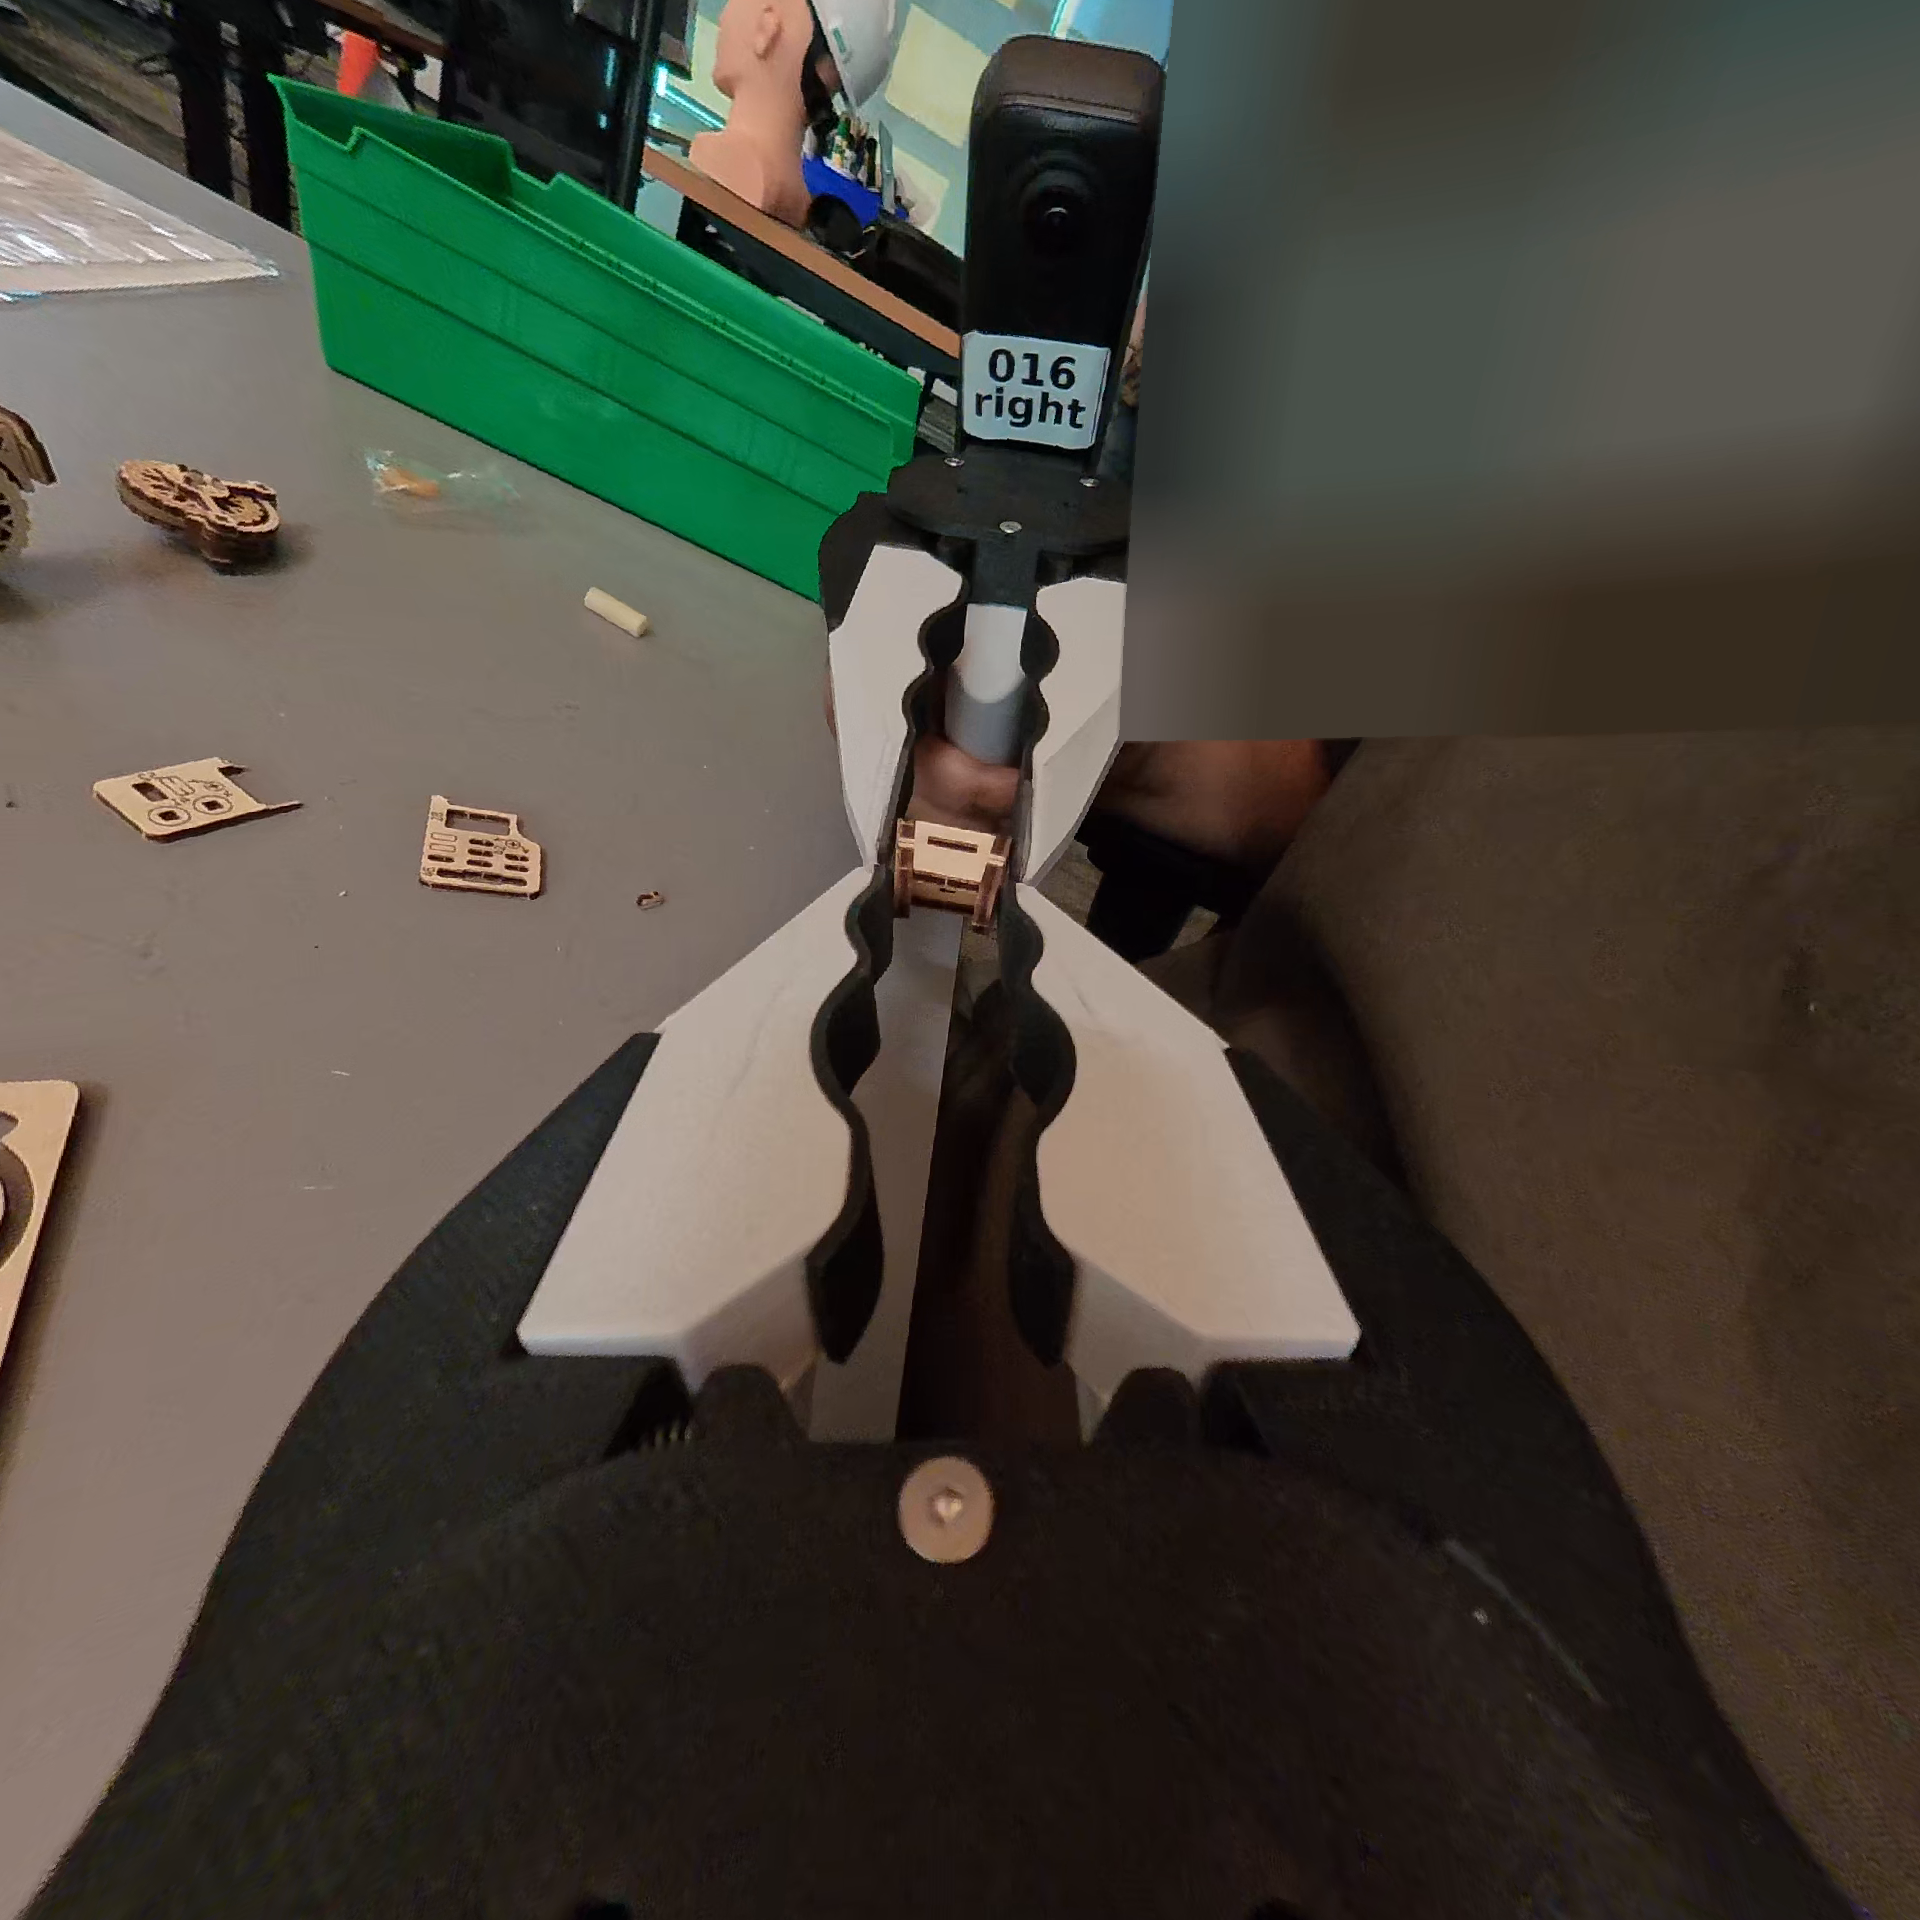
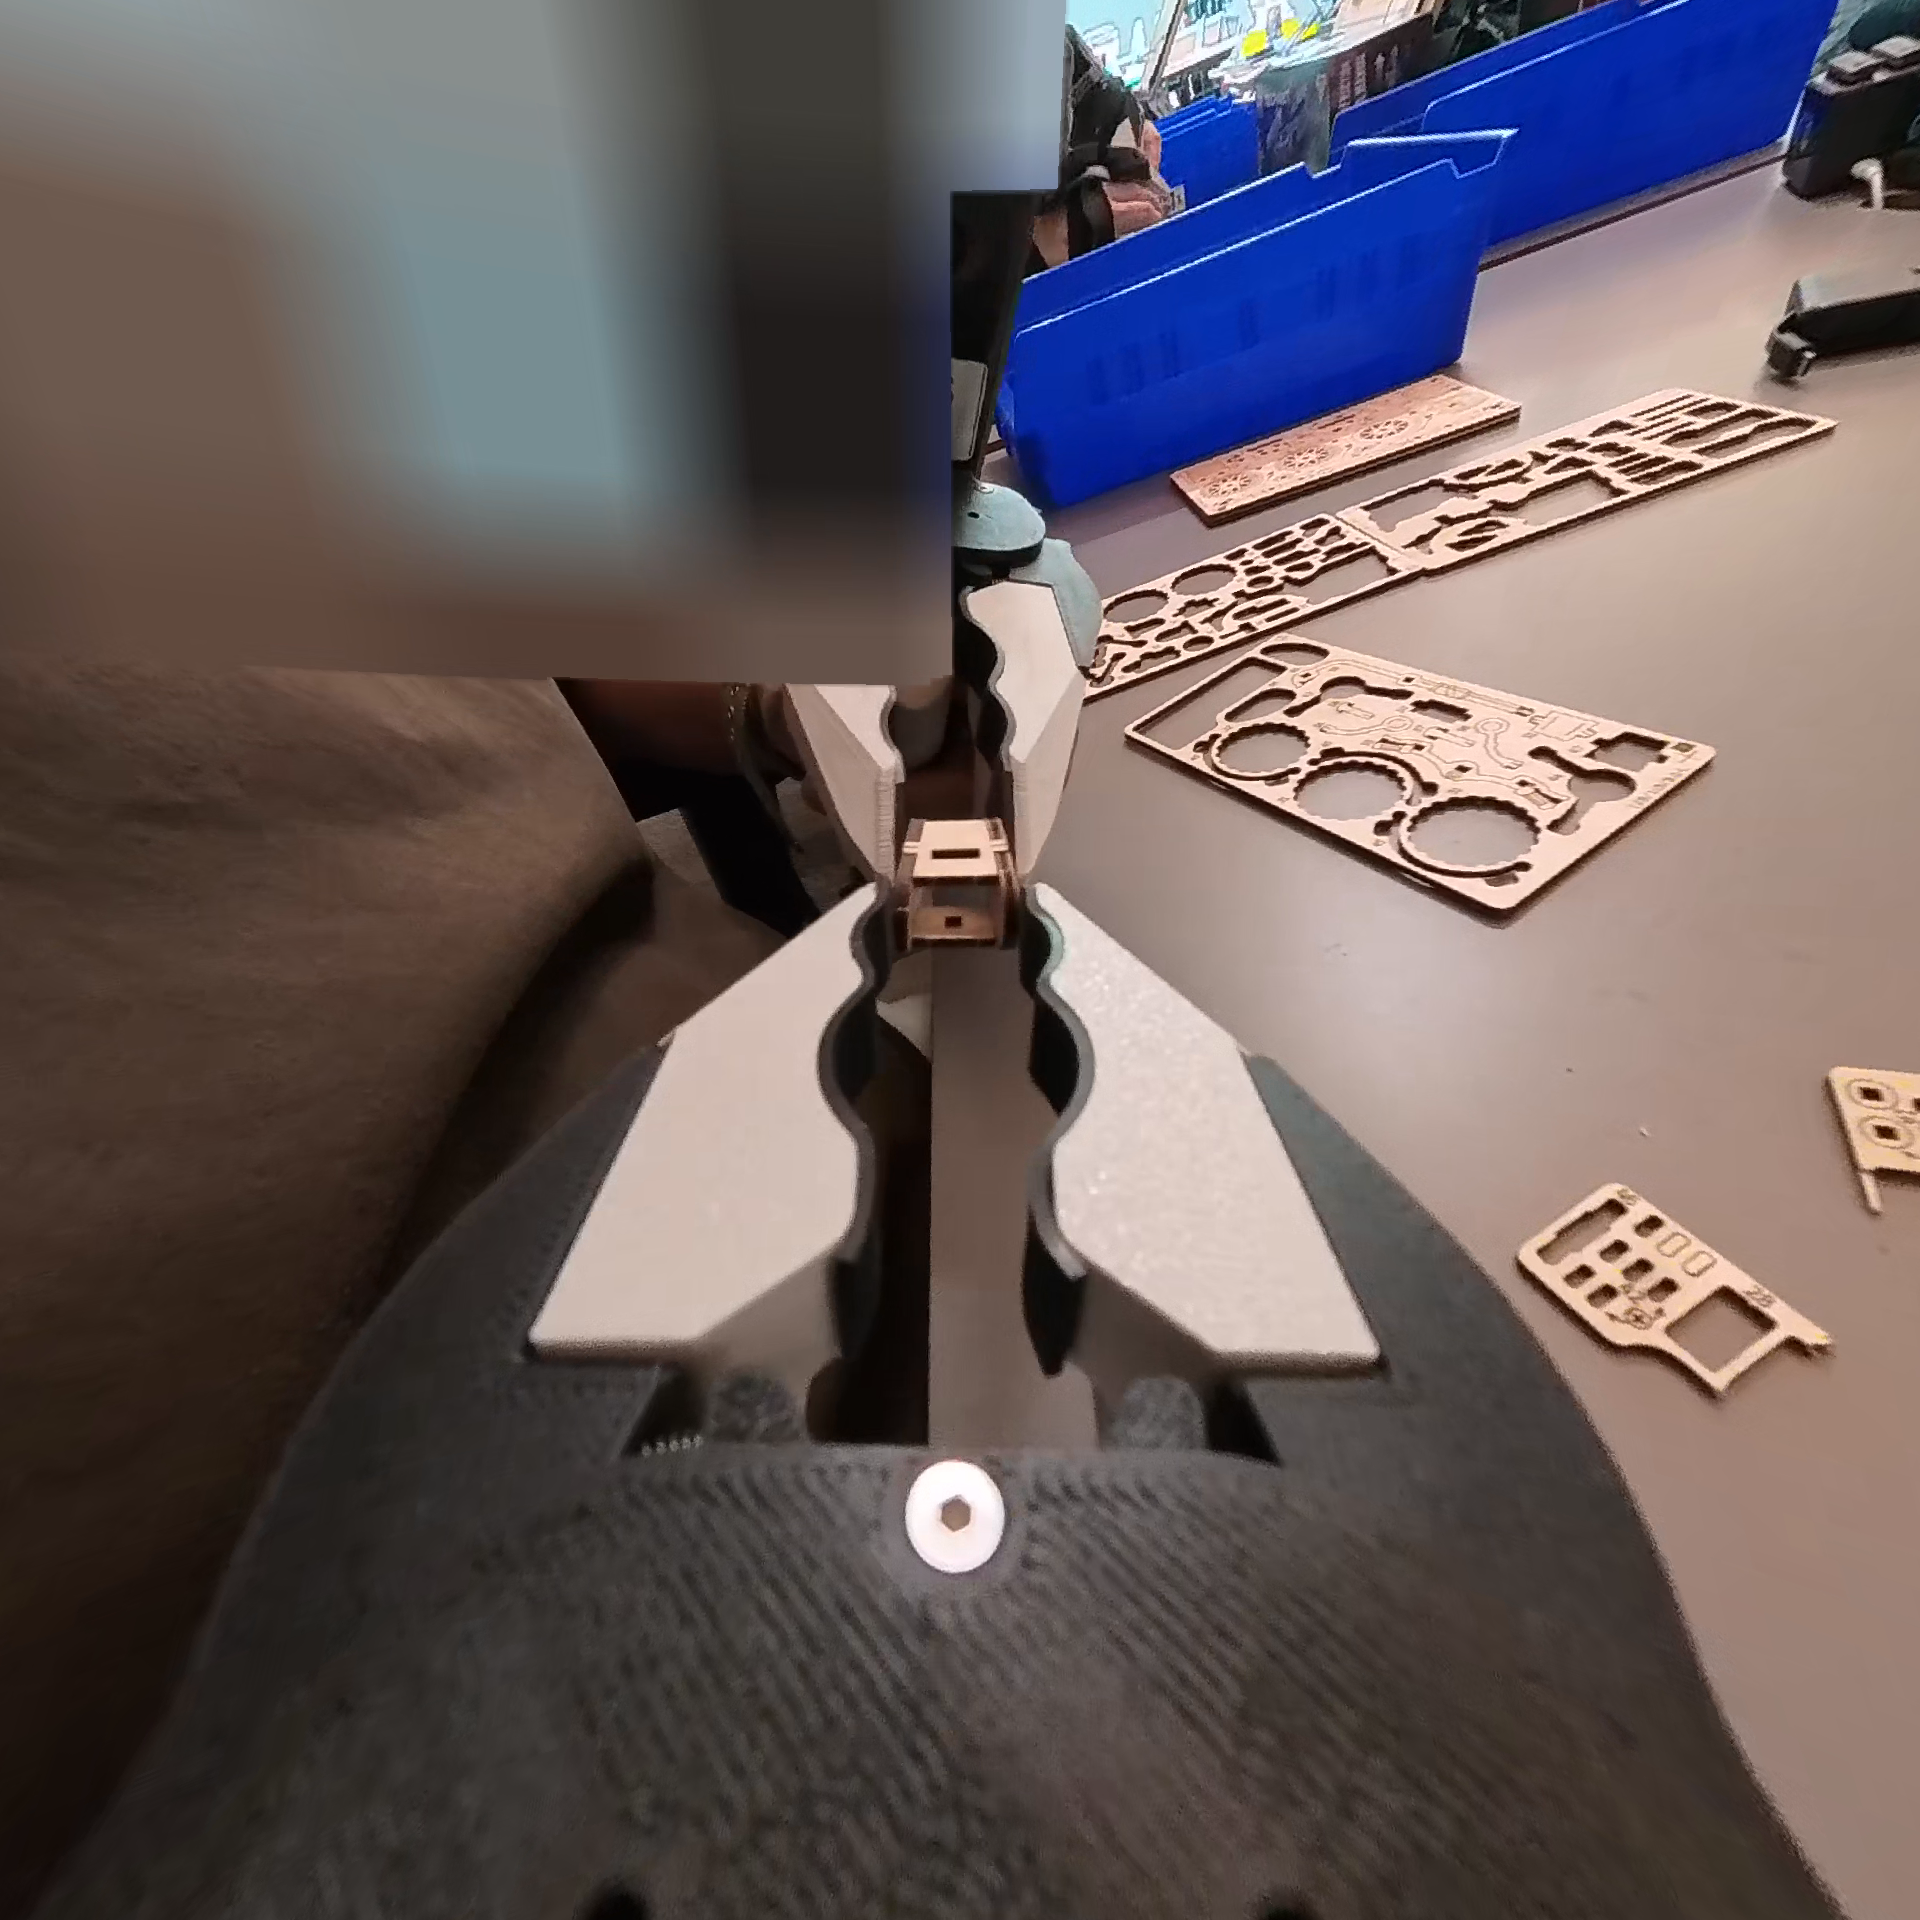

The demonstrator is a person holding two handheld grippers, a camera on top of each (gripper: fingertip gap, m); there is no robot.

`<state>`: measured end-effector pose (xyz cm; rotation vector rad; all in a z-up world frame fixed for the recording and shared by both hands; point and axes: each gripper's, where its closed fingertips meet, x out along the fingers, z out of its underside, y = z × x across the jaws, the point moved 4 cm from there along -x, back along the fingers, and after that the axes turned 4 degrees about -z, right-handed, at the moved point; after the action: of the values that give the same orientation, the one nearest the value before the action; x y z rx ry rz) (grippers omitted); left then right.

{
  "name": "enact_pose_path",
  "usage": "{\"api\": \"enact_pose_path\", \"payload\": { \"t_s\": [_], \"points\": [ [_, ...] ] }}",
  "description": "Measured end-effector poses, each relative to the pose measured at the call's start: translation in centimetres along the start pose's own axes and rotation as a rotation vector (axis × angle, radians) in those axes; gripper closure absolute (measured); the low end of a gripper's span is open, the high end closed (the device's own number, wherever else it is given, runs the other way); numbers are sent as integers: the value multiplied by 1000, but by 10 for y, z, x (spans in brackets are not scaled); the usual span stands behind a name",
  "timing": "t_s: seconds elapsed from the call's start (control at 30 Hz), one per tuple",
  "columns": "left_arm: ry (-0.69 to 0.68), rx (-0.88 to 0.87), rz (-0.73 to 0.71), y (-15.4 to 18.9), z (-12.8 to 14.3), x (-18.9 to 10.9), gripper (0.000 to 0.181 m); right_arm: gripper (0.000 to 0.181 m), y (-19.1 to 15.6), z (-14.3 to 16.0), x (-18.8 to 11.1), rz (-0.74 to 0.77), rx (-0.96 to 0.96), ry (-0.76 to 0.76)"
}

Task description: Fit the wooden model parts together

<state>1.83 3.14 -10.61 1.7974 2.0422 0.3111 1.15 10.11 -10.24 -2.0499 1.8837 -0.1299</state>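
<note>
- Broadly, we see the grey table (image 1: pixel 416 707) spreading out to the left of the left claw (image 1: pixel 948 914) and, in the other view, to the right of the right claw (image 2: pixel 954 930).
- Beyond the left claw and to its left, a green bin (image 1: pixel 582 343) stands on the table; beyond the right claw and to its right stands a blue bin (image 2: pixel 1247 332).
- To the right of the right claw, we count several punched-out wooden sheets (image 2: pixel 1423 769) lying flat, with two small cut panels (image 2: pixel 1673 1288) nearer its base.
- To the left of the left claw lie two loose flat wooden pieces (image 1: pixel 483 847), a small assembled wooden motorcycle (image 1: pixel 203 509) farther off, and a short pale peg (image 1: pixel 616 611).
- Tip to tip, the two claws face each other, and we find the small wooden model block (image 1: pixel 951 868) pinched between them, held clear above the table edge.
- Narrowly parted, the left claw's fingers (image 1: pixel 868 925) press the block's near end from both sides.
- Likewise, the right claw's fingers (image 2: pixel 1039 935) stand only as far apart as the block's width and clamp its opposite end (image 2: pixel 954 883).
</note>
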Motion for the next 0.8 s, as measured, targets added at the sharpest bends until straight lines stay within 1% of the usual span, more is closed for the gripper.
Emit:
{"api": "enact_pose_path", "payload": {
  "t_s": [0.53, 0.8],
  "points": [
    [16, -28, 18, 2, -1, 1, 163, 159, -2, -2, -2, -17, -26, 9],
    [19, -29, 25, 4, -2, 1, 163, 160, -5, -3, -2, -3, -38, 0]
  ]
}}
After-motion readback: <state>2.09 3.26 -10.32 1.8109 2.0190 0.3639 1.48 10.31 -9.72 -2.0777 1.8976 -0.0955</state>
